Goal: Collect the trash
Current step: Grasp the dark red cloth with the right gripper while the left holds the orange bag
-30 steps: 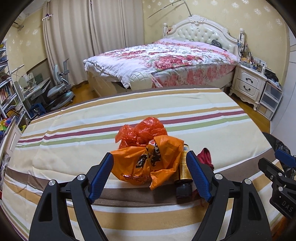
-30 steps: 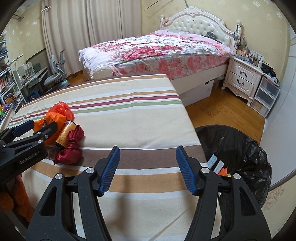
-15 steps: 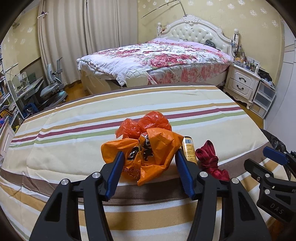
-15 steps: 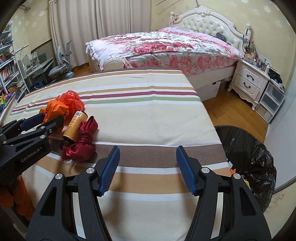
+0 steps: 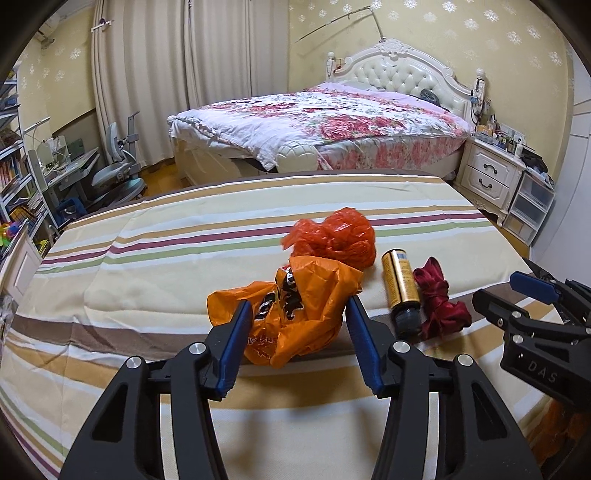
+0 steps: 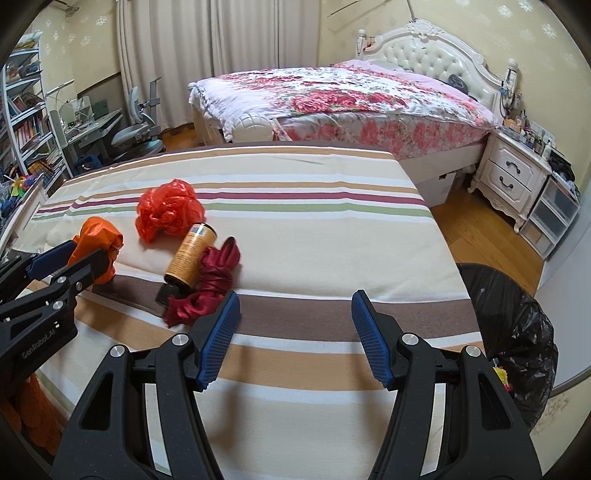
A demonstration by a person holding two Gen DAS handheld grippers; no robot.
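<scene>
Fingers (image 5: 236, 328) of left gripper (image 5: 297, 325) pinch orange bag (image 5: 295, 314); closing.

A home bedroom. A bed with a white tufted headboard (image 5: 406, 75) and a pink floral quilt (image 5: 325, 122) fills the upper middle of the frame, with a white carved two-drawer nightstand (image 5: 491, 173) crowded with small bottles at the right. Long cream curtains (image 5: 166, 81) hang at the upper left against yellow patterned wallpaper (image 5: 461, 26). A study desk with a grey chair (image 6: 136, 129) and bookshelves (image 6: 26, 107) sits at the far left. The floor (image 6: 487, 229) is wood.
</scene>
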